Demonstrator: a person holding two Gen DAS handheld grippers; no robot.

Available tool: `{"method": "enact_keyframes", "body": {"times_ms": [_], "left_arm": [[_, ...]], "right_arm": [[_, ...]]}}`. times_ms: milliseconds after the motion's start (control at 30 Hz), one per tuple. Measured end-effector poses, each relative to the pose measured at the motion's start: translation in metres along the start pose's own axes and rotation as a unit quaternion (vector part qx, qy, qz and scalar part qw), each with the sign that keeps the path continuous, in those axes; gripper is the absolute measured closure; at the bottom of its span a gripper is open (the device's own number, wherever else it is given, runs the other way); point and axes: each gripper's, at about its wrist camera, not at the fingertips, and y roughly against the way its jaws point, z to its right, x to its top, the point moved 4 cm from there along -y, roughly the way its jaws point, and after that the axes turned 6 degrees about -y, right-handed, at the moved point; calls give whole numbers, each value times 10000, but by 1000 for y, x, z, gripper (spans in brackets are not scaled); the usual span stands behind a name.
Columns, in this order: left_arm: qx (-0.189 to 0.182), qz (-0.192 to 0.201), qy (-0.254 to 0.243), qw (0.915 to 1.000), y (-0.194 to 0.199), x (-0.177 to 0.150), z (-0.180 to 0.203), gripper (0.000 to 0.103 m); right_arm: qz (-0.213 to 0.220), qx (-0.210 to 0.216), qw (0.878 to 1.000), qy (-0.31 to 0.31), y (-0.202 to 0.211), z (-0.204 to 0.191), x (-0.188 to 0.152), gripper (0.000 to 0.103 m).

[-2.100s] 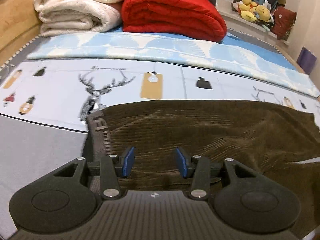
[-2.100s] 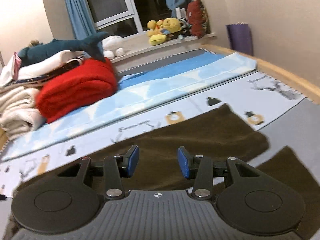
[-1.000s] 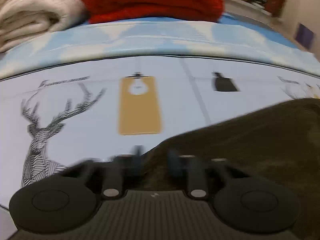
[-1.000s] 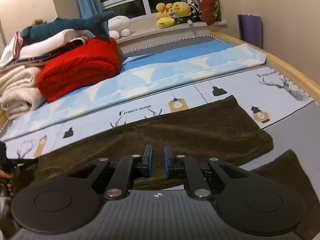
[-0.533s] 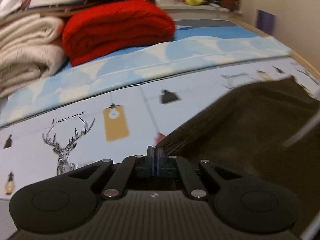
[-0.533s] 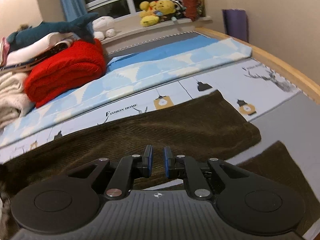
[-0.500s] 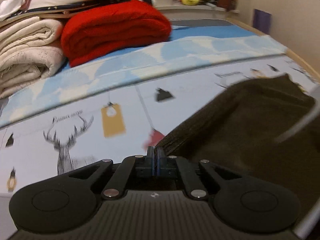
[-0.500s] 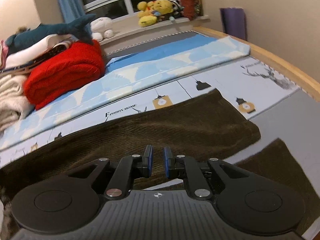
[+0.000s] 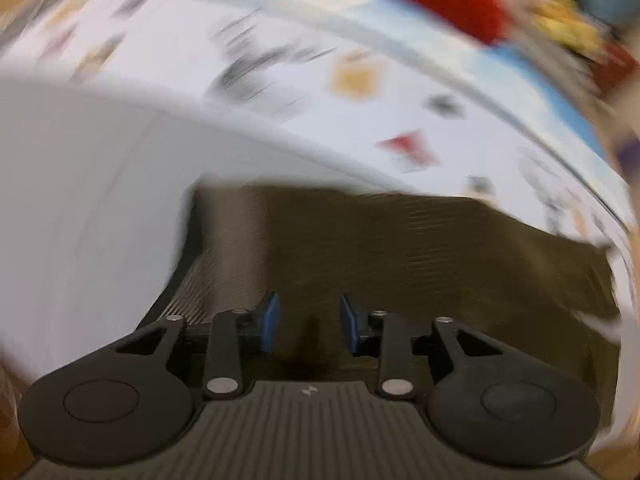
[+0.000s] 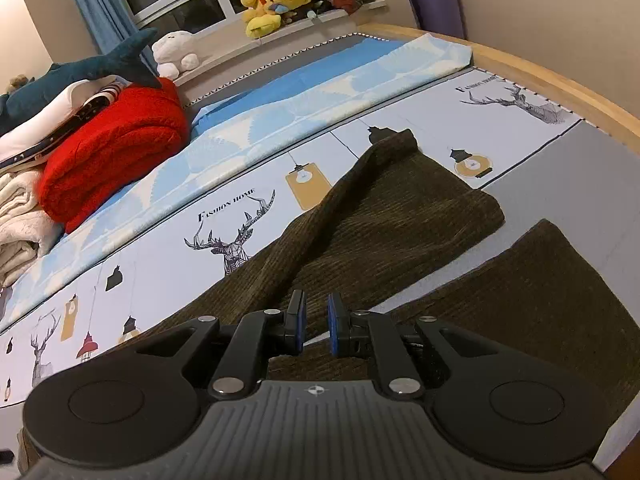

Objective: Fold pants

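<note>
Left gripper (image 9: 308, 324) fingers just opened, empty, above dark brown corduroy pants (image 10: 400, 216) on the bed; right gripper (image 10: 314, 326) fingers nearly clenched, grip unclear.

I see the brown corduroy pants (image 10: 400, 216) lying on the printed bed sheet, one leg doubled over with a raised fold ridge running toward 1 o'clock, the other leg flat at 3 o'clock; in my left view the fabric is blurred.
</note>
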Motion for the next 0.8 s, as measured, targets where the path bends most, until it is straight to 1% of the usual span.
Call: {"method": "enact_keyframes", "body": {"times_ms": [33, 100, 133, 167, 200, 300, 333, 400, 433, 467, 500, 533, 567, 633, 700, 733, 800], "left_arm": [[30, -267, 374, 9989, -9, -3, -12, 62], [-198, -623, 893, 9939, -22, -3, -25, 59], [-286, -741, 957, 9922, -27, -4, -26, 53], [-300, -852, 940, 9915, -33, -5, -24, 41], [-298, -901, 912, 9913, -36, -3, -23, 39], [-386, -996, 916, 9900, -47, -2, -20, 39], [-376, -958, 958, 9901, -49, 0, -22, 39], [-206, -818, 1060, 9908, -49, 4, -26, 39], [-176, -778, 1156, 9901, -49, 6, -29, 41], [-171, -729, 1240, 9894, -48, 8, -32, 52], [-82, -623, 1279, 9898, -45, 11, -35, 62], [41, -492, 1228, 9912, -41, 15, -36, 77], [74, -348, 1202, 9921, -37, 18, -37, 80], [165, 38, 1141, 9933, -25, 26, -37, 82], [247, 324, 1056, 9936, -16, 32, -33, 82], [253, 389, 1073, 9931, -15, 34, -31, 82], [208, 309, 1207, 9920, -19, 35, -30, 79]], "right_arm": [[-3, -2, 10000, -6, -1, 0, 0, 90], [-25, -40, 10000, -34, -4, 0, 0, 90], [-43, -42, 10000, -58, -5, 1, 1, 90], [-62, -48, 9999, -95, -7, 1, 1, 90], [-75, -52, 9999, -122, -8, 1, 0, 90], [-104, -36, 9998, -146, -11, -1, 0, 90], [-117, -19, 9998, -163, -13, -1, 0, 90], [-147, 61, 9996, -248, -16, -1, 1, 90], [-159, 118, 9993, -311, -17, 0, 2, 90], [-163, 160, 9990, -371, -19, 1, 3, 90], [-153, 194, 9987, -442, -21, 1, 5, 89], [-141, 226, 9983, -519, -23, 3, 7, 89], [-129, 267, 9977, -606, -26, 4, 9, 87], [-145, 365, 9959, -812, -34, 7, 13, 86], [-159, 474, 9932, -1049, -46, 10, 17, 86], [-175, 509, 9918, -1160, -53, 12, 19, 86], [-194, 579, 9889, -1355, -69, 15, 23, 85]]}}
